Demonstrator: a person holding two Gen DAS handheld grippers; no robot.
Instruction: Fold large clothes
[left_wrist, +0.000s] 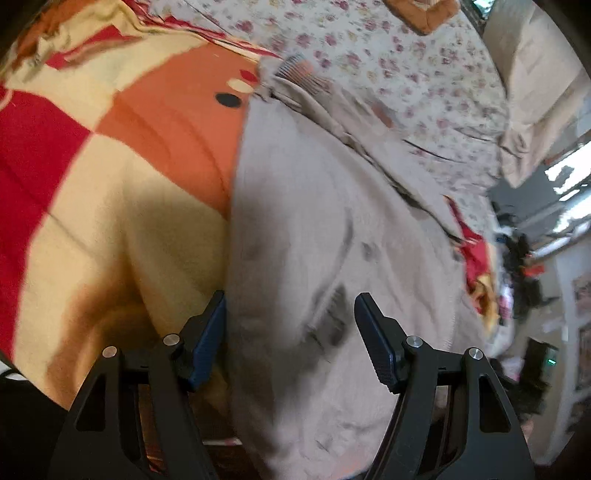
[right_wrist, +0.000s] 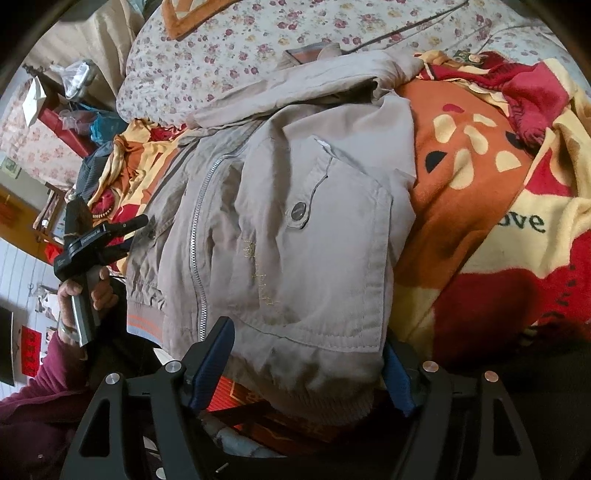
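A beige zip-up jacket (right_wrist: 288, 206) lies spread on a red, orange and cream blanket (right_wrist: 480, 229) on the bed. It has a centre zipper, a snap pocket and a striped hem. My right gripper (right_wrist: 306, 354) is open, its blue-padded jaws on either side of the jacket's bottom edge. My left gripper (left_wrist: 290, 317) is open over the jacket's beige cloth (left_wrist: 303, 221), the left finger at the cloth's edge beside the blanket (left_wrist: 110, 166). The left gripper (right_wrist: 110, 236) also shows in the right wrist view, hand-held at the jacket's hem.
A floral sheet (right_wrist: 229, 44) covers the far part of the bed. A red garment (right_wrist: 517, 88) lies bunched on the blanket at the far right. Clutter, bags and furniture (right_wrist: 74, 96) stand beside the bed on the left.
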